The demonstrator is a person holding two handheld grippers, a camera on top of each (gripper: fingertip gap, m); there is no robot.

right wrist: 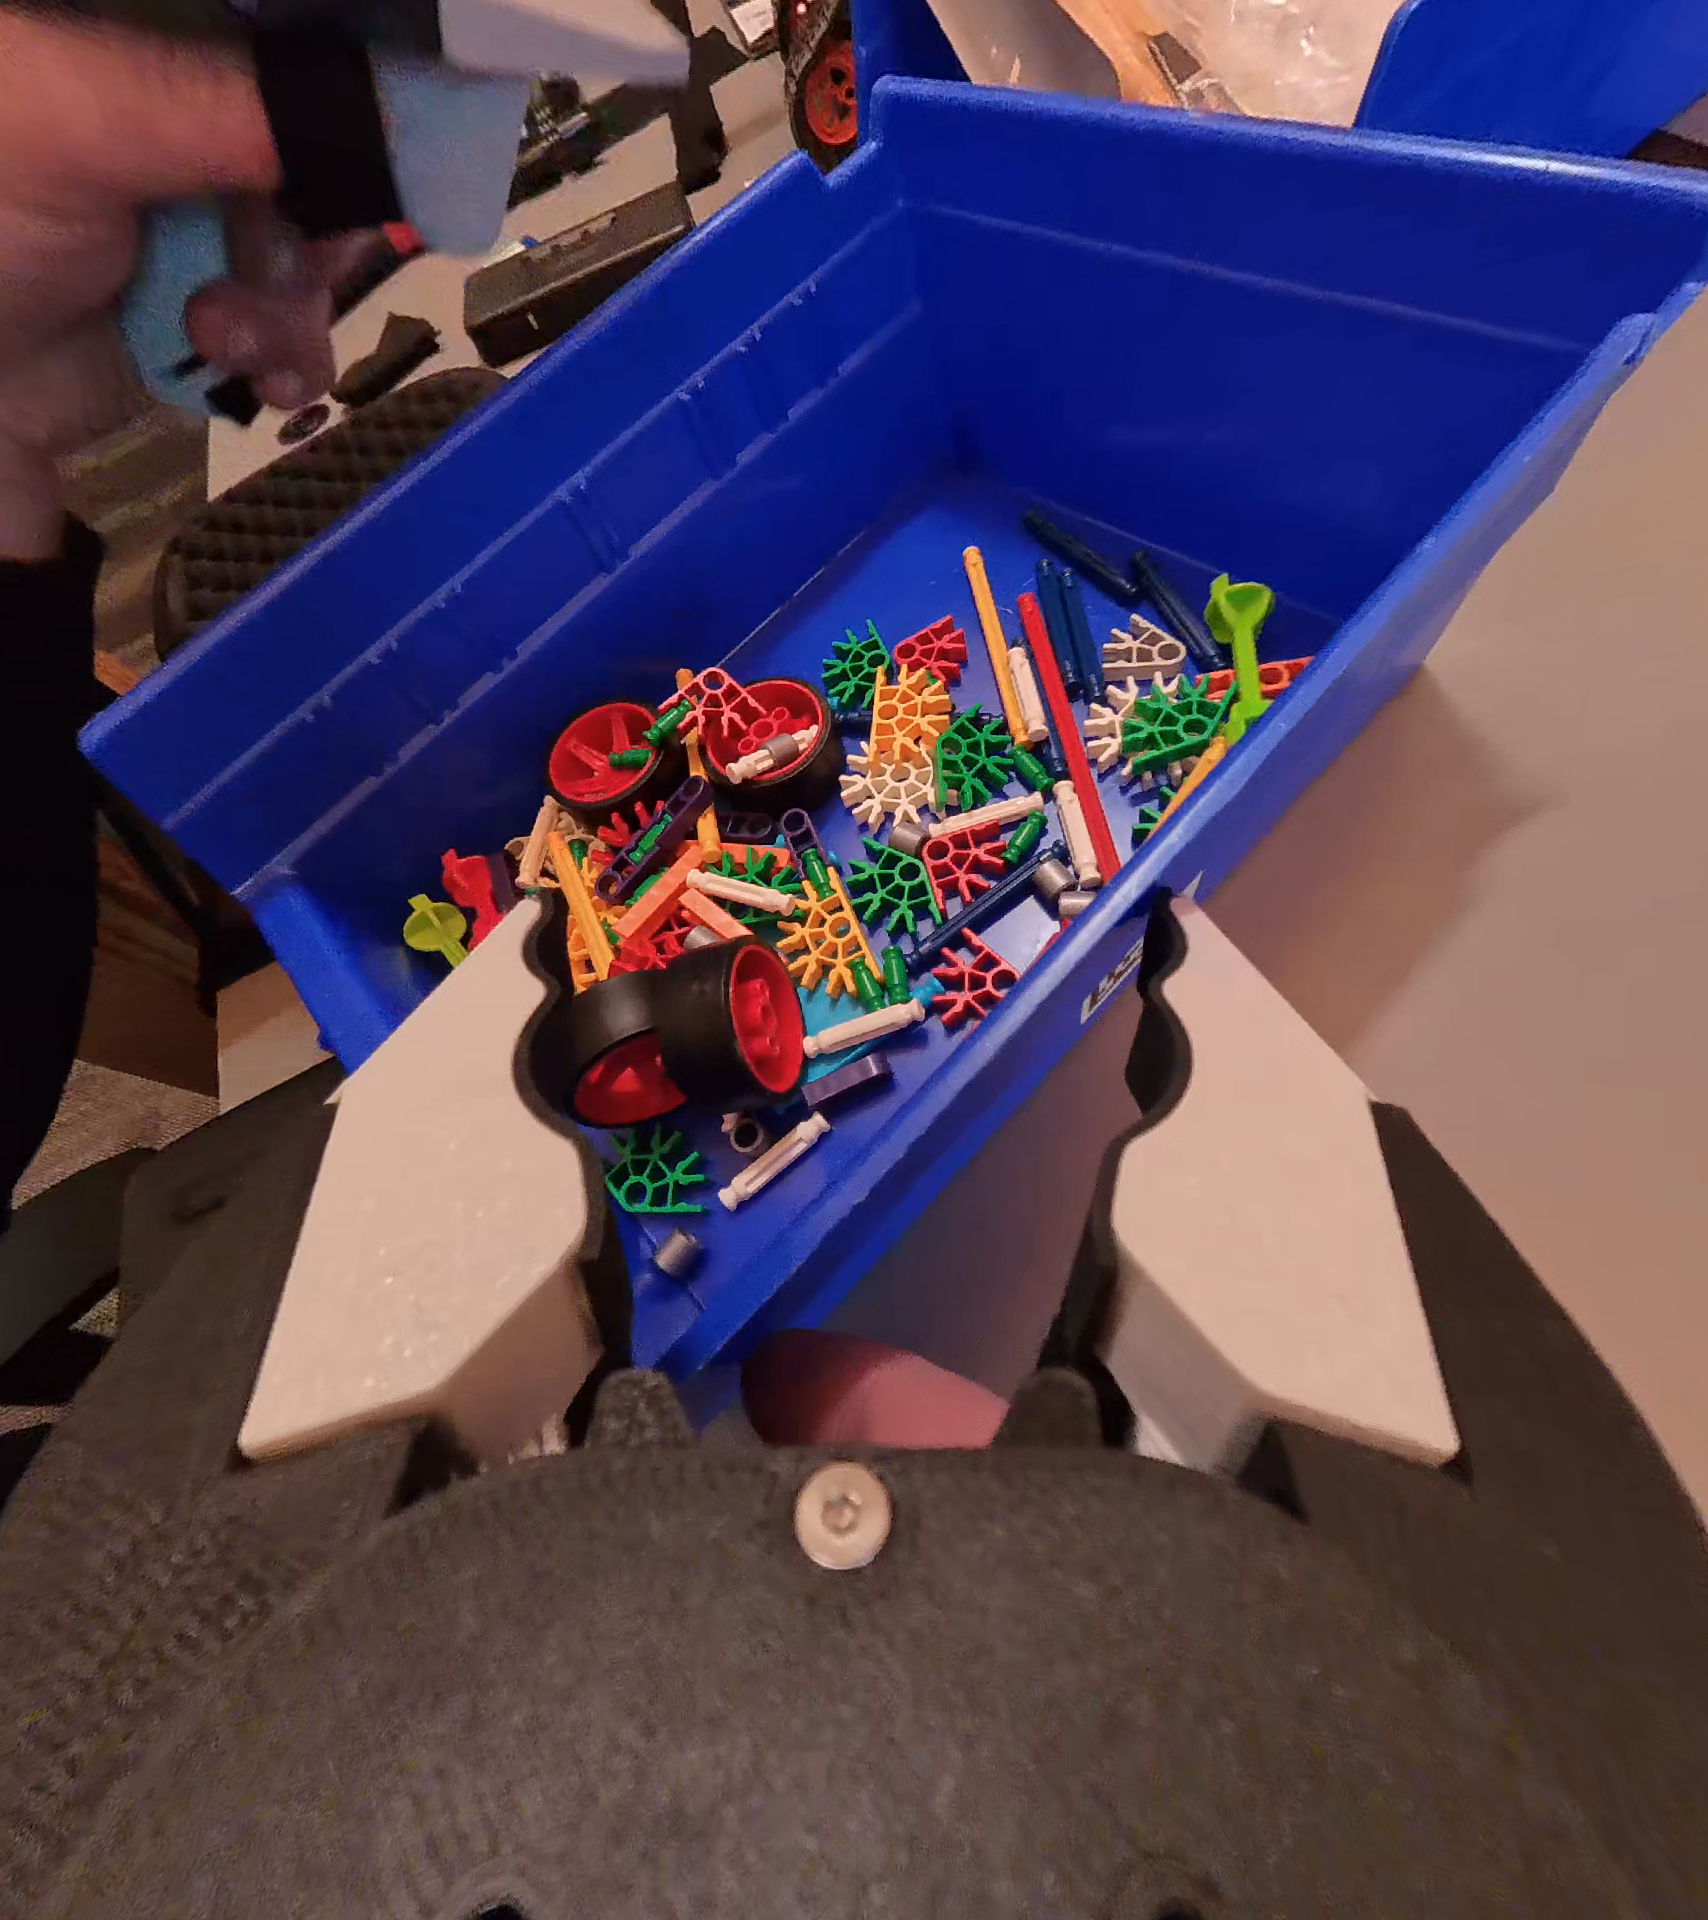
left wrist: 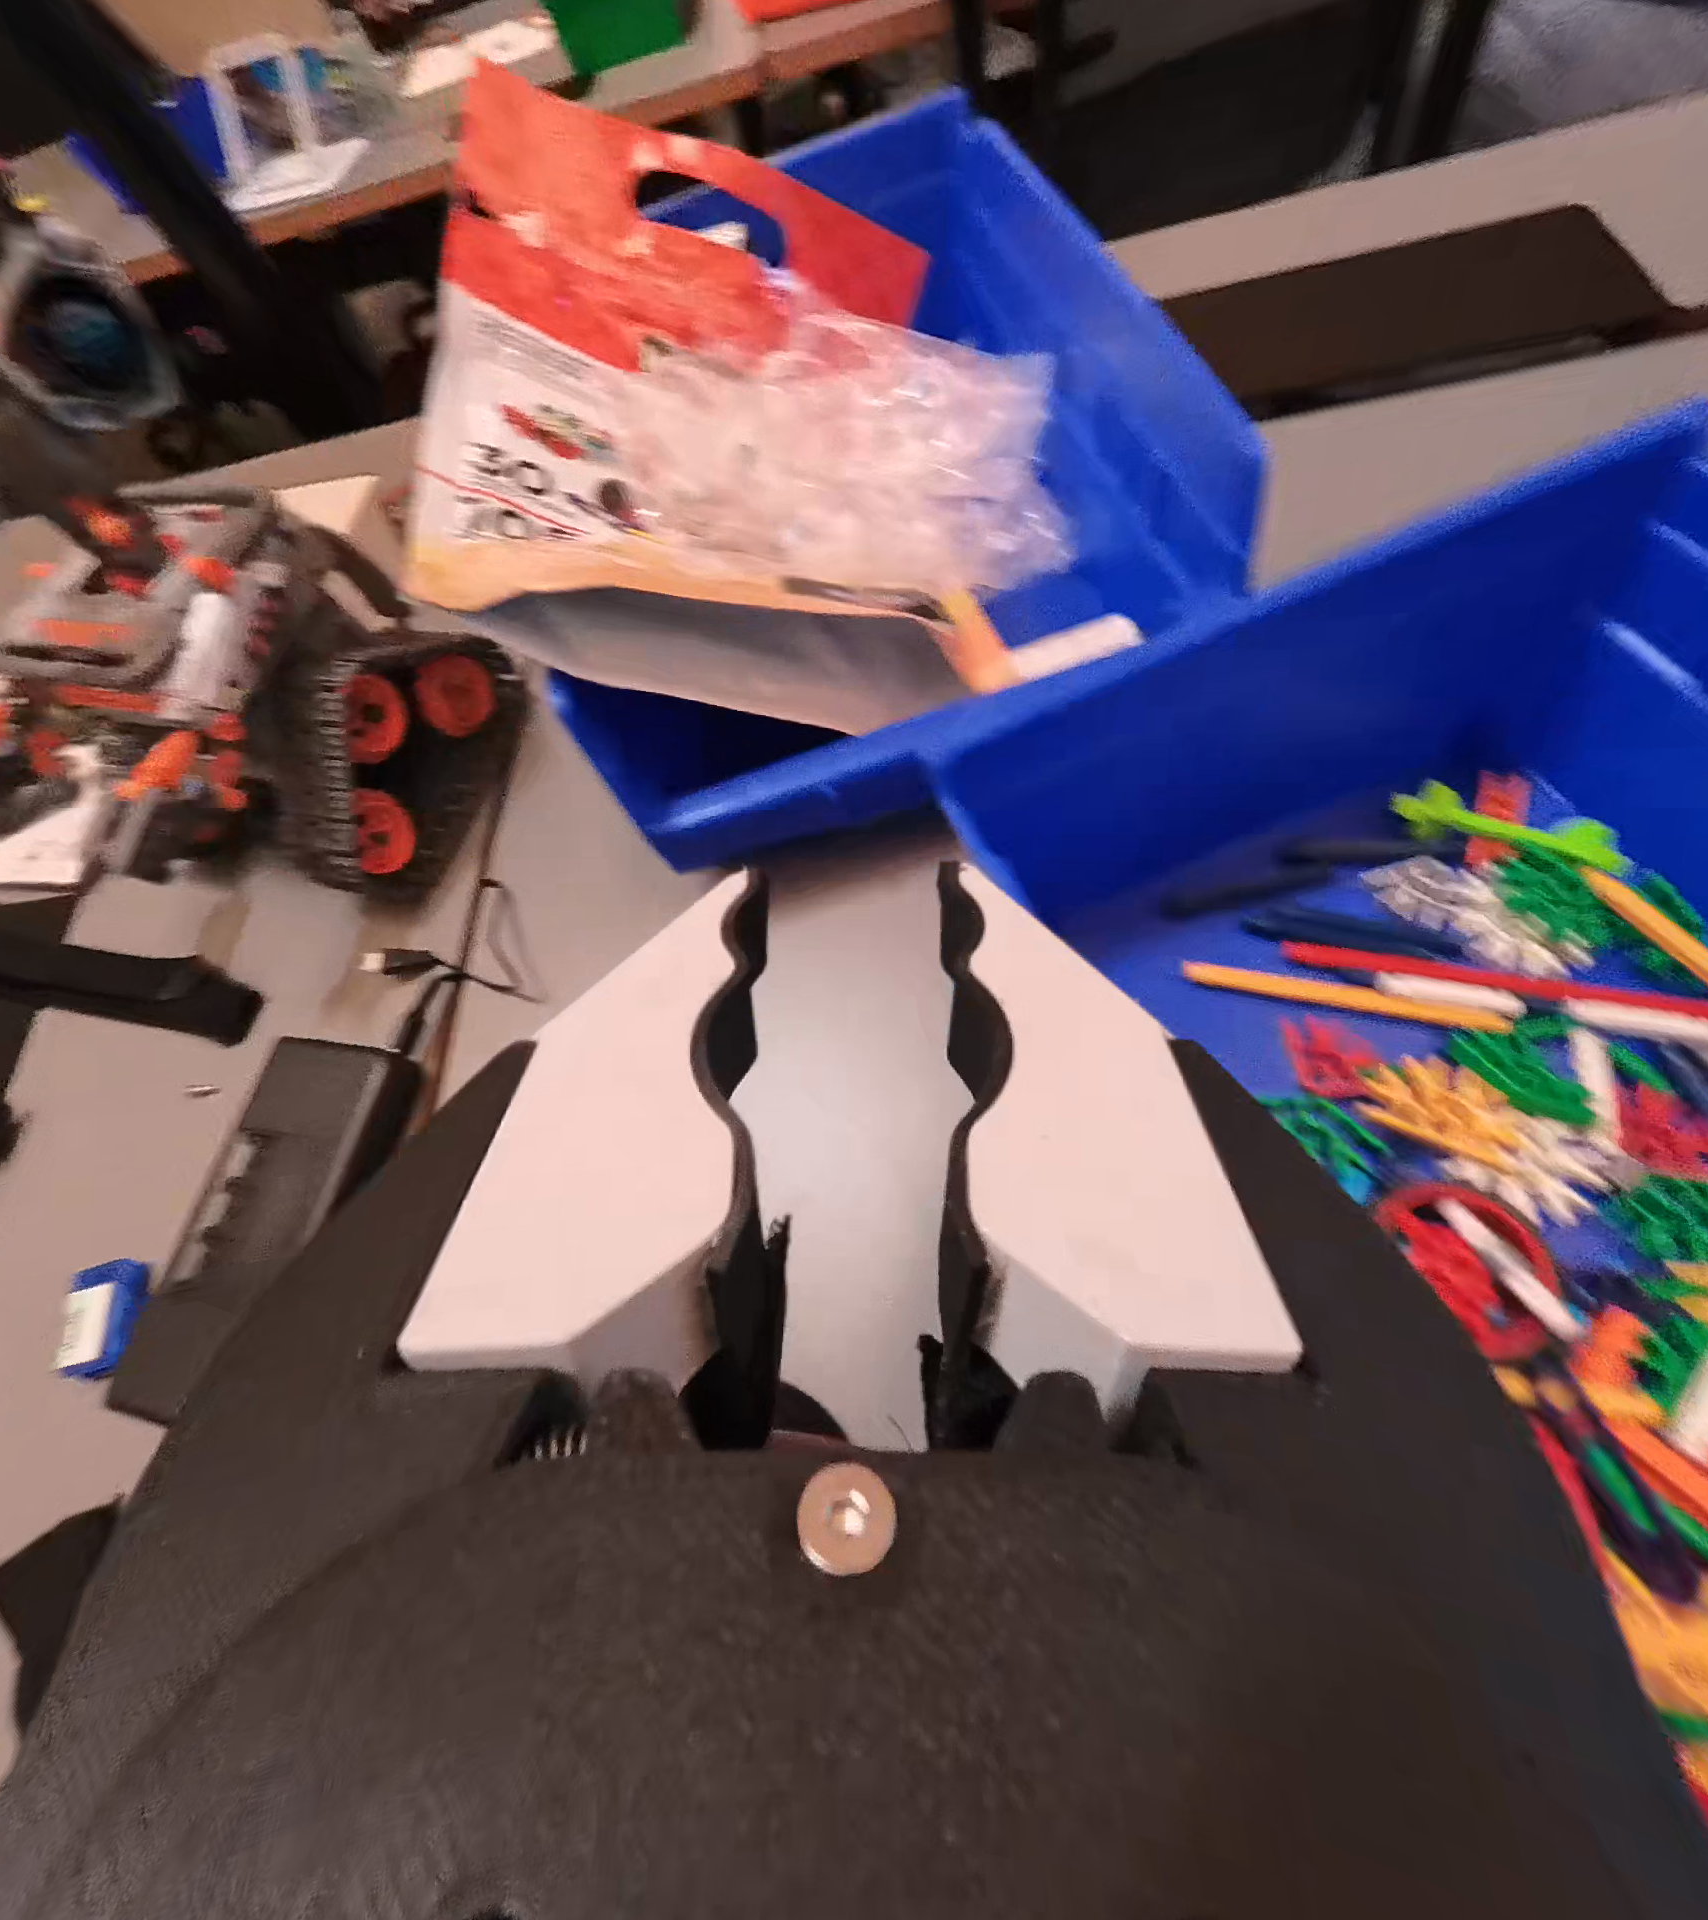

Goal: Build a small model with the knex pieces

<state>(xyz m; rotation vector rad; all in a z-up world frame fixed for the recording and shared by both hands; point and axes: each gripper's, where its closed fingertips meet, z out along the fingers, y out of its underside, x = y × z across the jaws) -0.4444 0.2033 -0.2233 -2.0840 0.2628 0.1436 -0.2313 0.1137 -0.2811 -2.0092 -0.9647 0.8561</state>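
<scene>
Left gripper (left wrist: 850,894) hangs over bare bench (left wrist: 538,831) beside two blue bins, jaws spread, empty; right gripper (right wrist: 850,935) straddles the near rim of the toy-parts bin (right wrist: 1037,312), jaws spread, gripping nothing.

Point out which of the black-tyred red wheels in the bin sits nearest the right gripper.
The pair of wheels beside the right gripper's left finger, low in the blue bin. The other two wheels lie farther up the pile.

Grey tables (left wrist: 1515,166) (cluttered), carpeted floor (right wrist: 102,1122).
</scene>
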